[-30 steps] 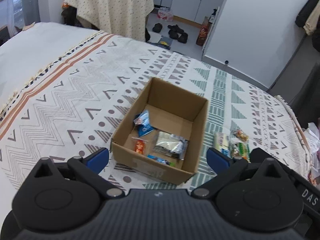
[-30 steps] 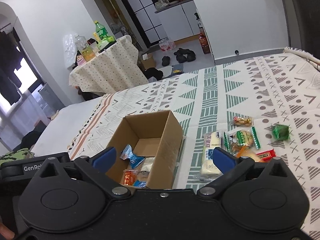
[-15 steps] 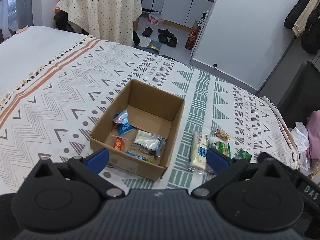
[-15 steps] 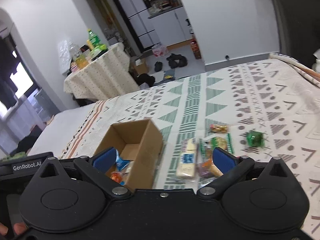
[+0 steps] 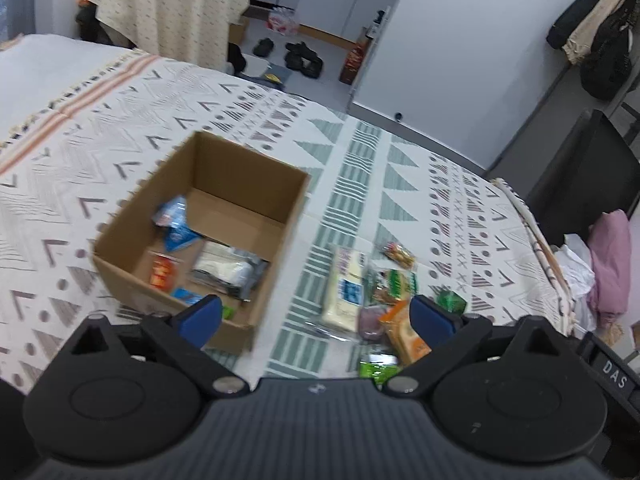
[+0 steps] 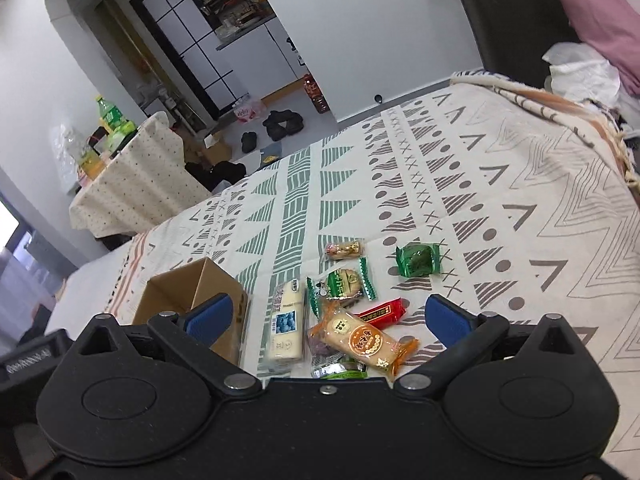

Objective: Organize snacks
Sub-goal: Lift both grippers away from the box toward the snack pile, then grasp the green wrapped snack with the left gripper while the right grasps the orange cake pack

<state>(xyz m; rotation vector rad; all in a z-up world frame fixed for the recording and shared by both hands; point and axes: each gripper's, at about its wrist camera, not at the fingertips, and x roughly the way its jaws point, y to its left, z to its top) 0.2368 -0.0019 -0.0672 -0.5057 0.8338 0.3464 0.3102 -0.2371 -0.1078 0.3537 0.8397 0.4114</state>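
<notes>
Right now the cardboard box (image 5: pixel 208 236) sits left on the bed, partly filled, with the loose snacks just right of it. My right claw (image 6: pixel 326 322) hangs spread and empty directly over that pile, nearer than my left claw (image 5: pixel 316 318), also spread and empty. The long pale packet (image 6: pixel 285 328) lies beside the box, long axis running near to far. The orange biscuit pack (image 6: pixel 362 340) lies between my right fingers, probably the easiest grab, though its near end is hidden.
</notes>
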